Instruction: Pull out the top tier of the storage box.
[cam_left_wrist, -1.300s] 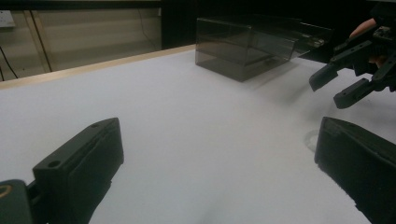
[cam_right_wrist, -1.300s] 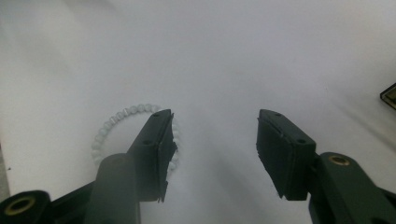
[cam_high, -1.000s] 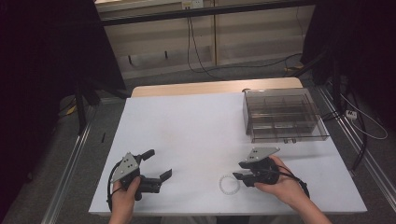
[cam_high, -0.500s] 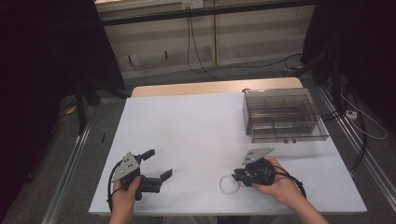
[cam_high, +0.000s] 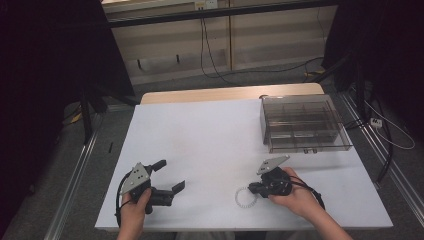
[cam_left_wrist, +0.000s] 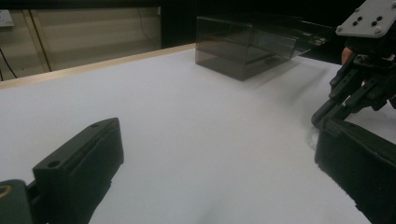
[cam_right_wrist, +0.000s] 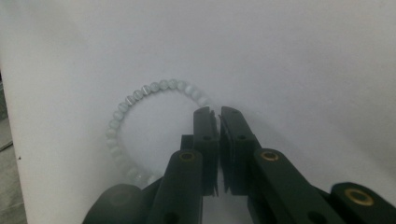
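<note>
Right gripper (cam_right_wrist: 213, 112) first: we see its two black jaws pressed nearly flat together, having just been closing, tips down on the edge of the bracelet (cam_right_wrist: 135, 119). Whether a bead is actually pinched between the pads we can't tell, the jaws cover that part of the loop. In the high view the same gripper (cam_high: 251, 189) sits at the near right of the table, tips at the ring (cam_high: 245, 198).

The bracelet's a loop of small round beads, milky pale and a bit glossy, lying flat on the tabletop near the front edge.

Left gripper (cam_high: 170, 176) is well apart at the near left, jaws spread wide with nothing between them, chunky matte black blocks with a ribbed inner face in its own view.

The table (cam_high: 200, 140) is covered in a plain white matte sheet, with a strip of light wood along the far edge. At far right stands a box (cam_high: 302, 125), smoky clear plastic, rectangular, split into compartments inside.
</note>
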